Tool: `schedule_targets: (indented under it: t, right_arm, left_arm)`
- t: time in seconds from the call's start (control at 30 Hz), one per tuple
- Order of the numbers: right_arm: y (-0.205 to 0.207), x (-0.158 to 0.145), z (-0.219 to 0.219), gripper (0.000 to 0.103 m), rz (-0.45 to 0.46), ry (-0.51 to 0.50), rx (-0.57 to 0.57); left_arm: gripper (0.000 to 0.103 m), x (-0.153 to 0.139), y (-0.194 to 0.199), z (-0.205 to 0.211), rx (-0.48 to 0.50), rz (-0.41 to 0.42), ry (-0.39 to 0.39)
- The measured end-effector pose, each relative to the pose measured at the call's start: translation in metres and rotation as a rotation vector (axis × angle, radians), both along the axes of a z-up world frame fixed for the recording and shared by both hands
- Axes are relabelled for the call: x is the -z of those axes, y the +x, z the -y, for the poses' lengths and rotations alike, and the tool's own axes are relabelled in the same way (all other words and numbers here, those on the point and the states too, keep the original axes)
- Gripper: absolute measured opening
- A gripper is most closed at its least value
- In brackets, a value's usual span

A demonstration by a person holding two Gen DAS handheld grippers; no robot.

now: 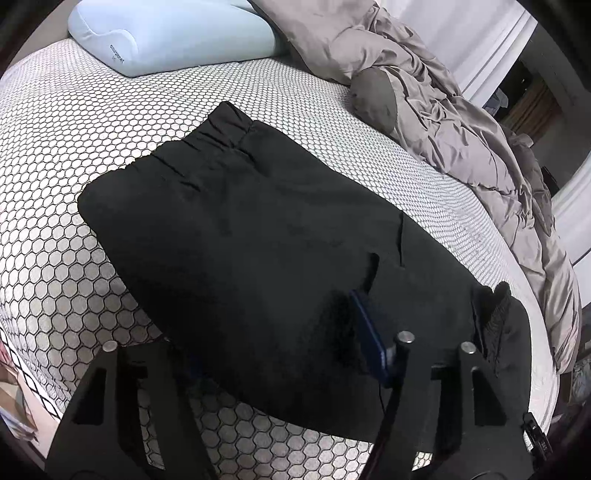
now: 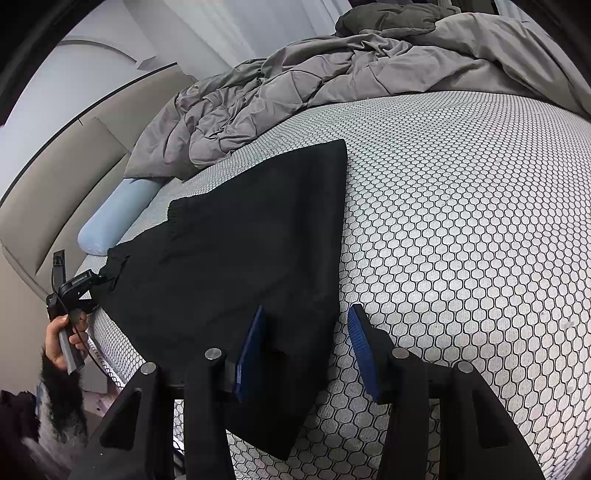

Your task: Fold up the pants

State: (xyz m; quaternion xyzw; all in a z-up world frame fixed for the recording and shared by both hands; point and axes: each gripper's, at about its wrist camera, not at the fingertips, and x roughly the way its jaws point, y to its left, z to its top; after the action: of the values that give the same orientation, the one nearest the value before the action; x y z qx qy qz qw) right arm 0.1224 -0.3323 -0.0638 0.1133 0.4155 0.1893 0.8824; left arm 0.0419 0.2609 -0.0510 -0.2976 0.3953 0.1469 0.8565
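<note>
Black pants (image 1: 258, 229) lie folded flat on the hexagon-patterned mattress (image 1: 92, 110), waistband toward the pillow. Low in the left wrist view, my left gripper (image 1: 280, 299) stands over the near edge of the pants. Its right blue pad (image 1: 369, 332) rests on the cloth and its left finger is hidden under the fabric, so the jaws are wide apart. In the right wrist view, the pants (image 2: 240, 240) reach between the fingers of my right gripper (image 2: 306, 314), which is open. Its left pad (image 2: 251, 347) is over cloth and its right pad (image 2: 362, 347) over mattress (image 2: 461, 221). The left gripper (image 2: 99, 277) shows at the far corner of the pants, held by a hand (image 2: 55, 347).
A light blue pillow (image 1: 173, 33) lies at the head of the bed, also visible as the pillow (image 2: 114, 218) beside a beige headboard (image 2: 55, 177). A crumpled grey comforter (image 1: 443, 122) runs along the far side as the comforter (image 2: 295, 92). The mattress edge drops off at lower left (image 1: 26, 365).
</note>
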Motion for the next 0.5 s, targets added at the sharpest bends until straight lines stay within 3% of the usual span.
schedule_targets:
  t: [0.07, 0.13, 0.23, 0.33, 0.5]
  right_arm:
    - [0.0, -0.001, -0.001, 0.048, 0.0, -0.003, 0.0]
    - [0.001, -0.002, -0.001, 0.048, -0.001, -0.005, 0.0]
    - [0.002, -0.002, -0.001, 0.05, -0.003, -0.004, 0.001]
    - [0.004, 0.0, -0.001, 0.051, -0.006, -0.004, 0.001]
    - [0.001, -0.002, -0.001, 0.051, -0.002, -0.008, 0.007]
  left_arm:
    - [0.048, 0.0, -0.001, -0.002, -0.003, -0.003, 0.013]
    - [0.028, 0.0, -0.003, -0.005, -0.01, 0.003, 0.019]
    - [0.009, -0.002, -0.005, -0.012, -0.021, 0.026, 0.006]
    - [0.003, -0.011, -0.011, -0.015, -0.02, 0.073, -0.013]
    - [0.001, -0.048, -0.016, 0.002, 0.029, 0.15, 0.052]
